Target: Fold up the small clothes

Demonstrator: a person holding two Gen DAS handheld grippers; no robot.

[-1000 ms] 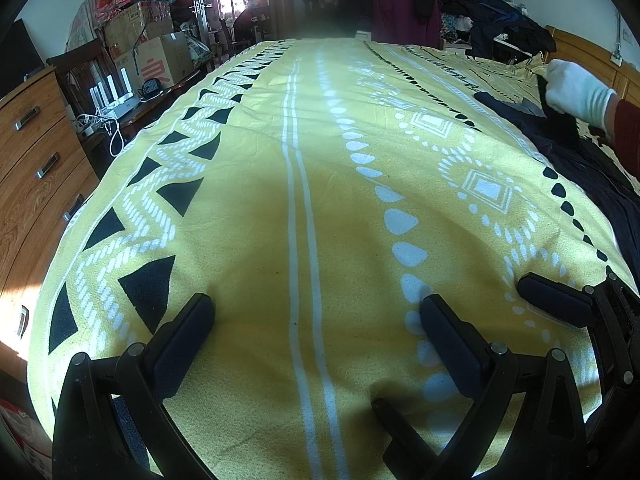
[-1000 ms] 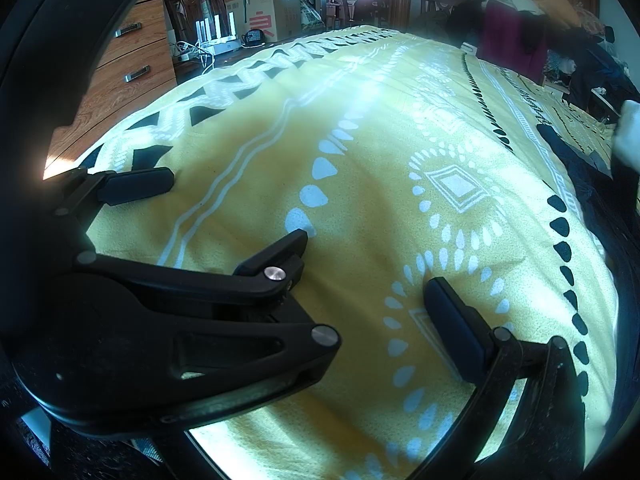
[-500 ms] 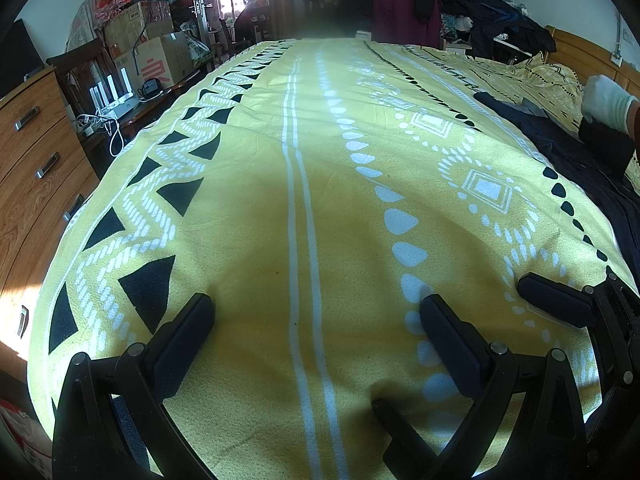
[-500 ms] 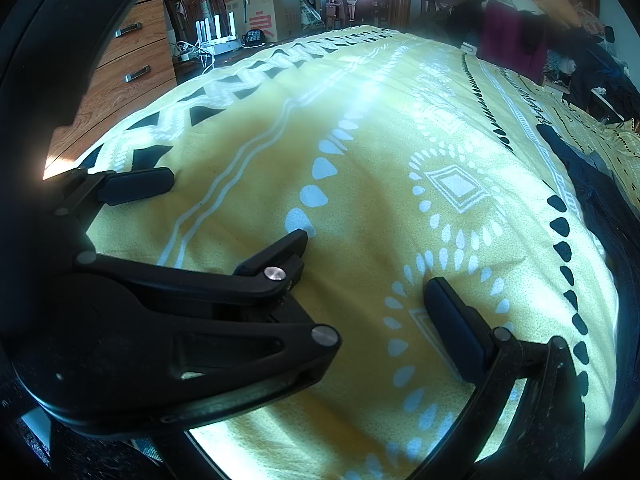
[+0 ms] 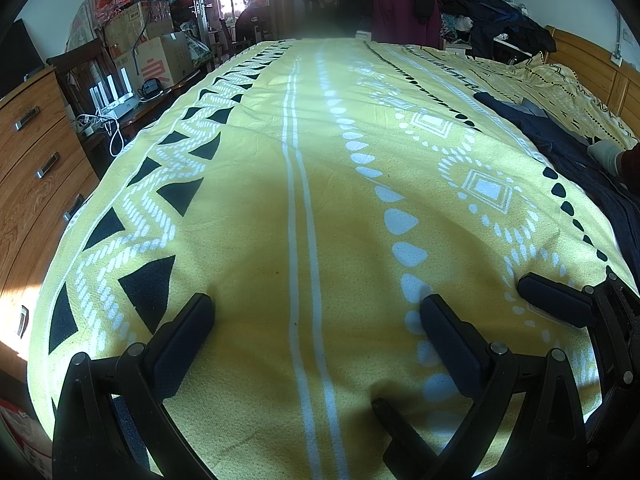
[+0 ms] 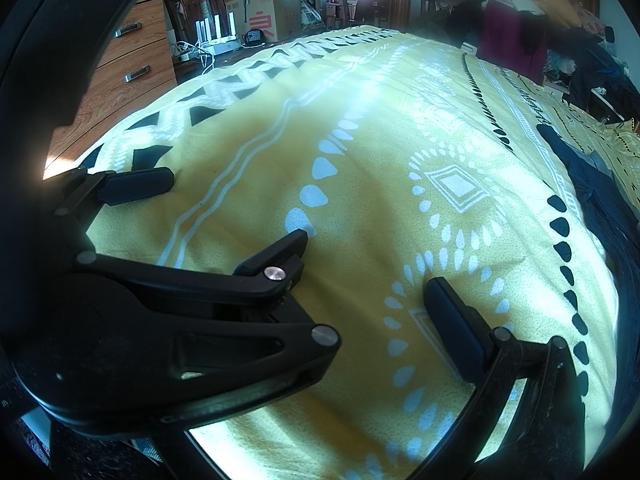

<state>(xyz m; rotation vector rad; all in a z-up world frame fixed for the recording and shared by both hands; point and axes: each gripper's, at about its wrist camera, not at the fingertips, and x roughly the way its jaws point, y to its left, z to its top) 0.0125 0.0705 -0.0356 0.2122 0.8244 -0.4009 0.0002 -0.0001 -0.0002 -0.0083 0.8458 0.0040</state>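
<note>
Dark navy garment (image 5: pixel 560 148), spread flat and rumpled, along the right edge of the yellow bedspread (image 5: pixel 304 184)

Wooden dresser (image 5: pixel 36 168) left; cardboard boxes (image 5: pixel 160 60); sunlit doorway (image 5: pixel 228 4); wooden headboard (image 5: pixel 592 64) right.

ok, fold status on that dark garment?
Done: nothing folded that I can see. The dark garment lies spread along the yellow blanket's right edge, a white-gloved hand on it. Left gripper and right gripper rest open, empty. The whole fold remains.
</note>
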